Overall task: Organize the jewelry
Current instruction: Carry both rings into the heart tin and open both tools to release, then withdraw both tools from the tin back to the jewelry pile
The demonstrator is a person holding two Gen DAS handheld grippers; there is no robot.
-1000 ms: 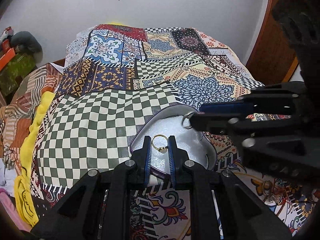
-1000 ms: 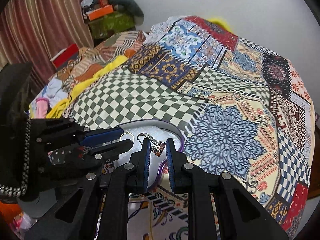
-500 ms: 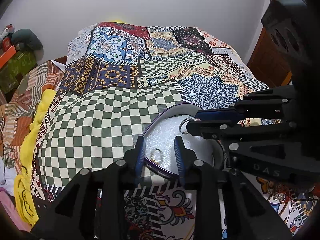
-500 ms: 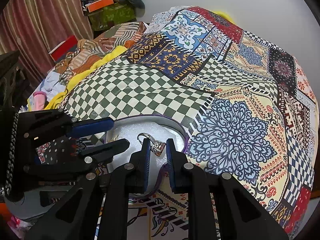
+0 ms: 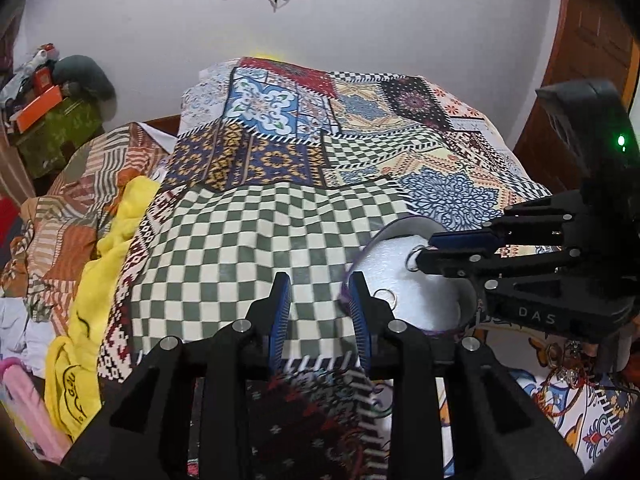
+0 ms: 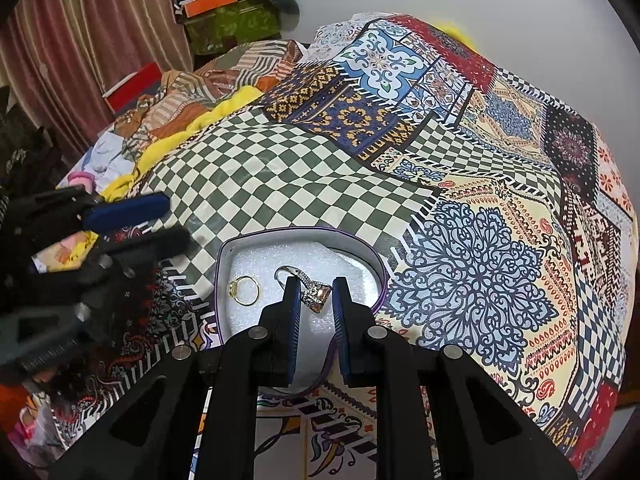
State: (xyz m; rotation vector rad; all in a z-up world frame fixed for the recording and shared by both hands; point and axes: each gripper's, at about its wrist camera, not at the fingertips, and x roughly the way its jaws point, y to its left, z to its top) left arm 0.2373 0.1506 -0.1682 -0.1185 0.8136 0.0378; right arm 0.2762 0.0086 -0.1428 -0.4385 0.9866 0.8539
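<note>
A white foam-lined box with a purple rim lies on the patchwork bedspread; it also shows in the left wrist view. A gold ring lies on the foam at its left, also seen in the left wrist view. My right gripper is shut on a silver ring with a stone and holds it over the box. In the left wrist view the right gripper reaches in from the right. My left gripper is open and empty, left of the box.
A heap of loose jewelry lies at the near right of the bed. Yellow cloth and striped bedding are bunched along the left side. A green box with orange items stands by the wall.
My left gripper opened, let the gold ring drop onto the foam, and drew away to the left. My right gripper kept hold of the silver ring over the box.
</note>
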